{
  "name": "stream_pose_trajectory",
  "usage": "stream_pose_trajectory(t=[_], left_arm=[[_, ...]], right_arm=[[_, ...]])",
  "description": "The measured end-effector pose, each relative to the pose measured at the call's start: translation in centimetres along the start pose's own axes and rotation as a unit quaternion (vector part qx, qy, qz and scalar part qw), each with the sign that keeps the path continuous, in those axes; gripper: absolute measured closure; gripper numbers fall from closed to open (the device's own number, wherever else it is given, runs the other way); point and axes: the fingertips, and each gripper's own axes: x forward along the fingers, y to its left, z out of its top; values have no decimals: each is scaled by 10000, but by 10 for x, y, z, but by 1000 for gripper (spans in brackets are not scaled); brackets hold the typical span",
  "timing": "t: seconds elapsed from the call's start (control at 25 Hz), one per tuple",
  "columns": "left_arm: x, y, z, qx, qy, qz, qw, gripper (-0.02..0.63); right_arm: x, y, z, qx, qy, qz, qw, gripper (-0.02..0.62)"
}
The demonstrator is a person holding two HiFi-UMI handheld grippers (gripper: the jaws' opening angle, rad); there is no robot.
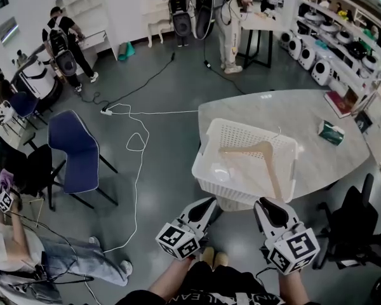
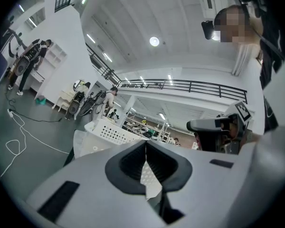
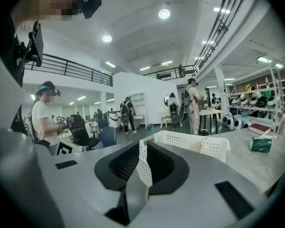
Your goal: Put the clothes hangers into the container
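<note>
Closest to me, at the bottom of the head view, my left gripper (image 1: 206, 206) hovered at about 6 o'clock. Its jaws were pressed together with nothing between them. Its own view showed only a thin slit, with perforated white plastic visible through it.

At 12 to 1 o'clock from that gripper stood the white perforated container (image 1: 206, 170), at the near edge of a grey oval table (image 1: 305, 107). One wooden clothes hanger (image 1: 261, 150) lay inside it. One arm of the hanger ran across from 9 toward 3 o'clock, and the other ran back toward me along the right wall. Its wire hook pointed to 12 o'clock, by the far rim.

My right gripper (image 1: 265, 206) hung just short of the container's near wall, jaws likewise closed on nothing. The hanger lay straight ahead of it at 12 o'clock, so I judged the right gripper the nearer one. I saw no other hanger outside the container.
</note>
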Motion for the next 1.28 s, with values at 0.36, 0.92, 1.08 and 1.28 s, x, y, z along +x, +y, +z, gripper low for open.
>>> stream_pose_trajectory(t=[0.36,0.92,1.08,1.28], left_arm=[[-2,-8,1,41,-6,-53,10000,597],[1,-23,-12,84,137,-142,9998,597],[7,-28,-13,130,163,-232,9995,597],[10,-38,-12,219,201,-351,9989,597]], right_arm=[[12,17,-26,396,-3,241,9989,531],[24,16,-61,818,84,144,9965,534],[33,21,-64,727,106,177,9971,537],[35,25,-64,707,102,175,9973,543]])
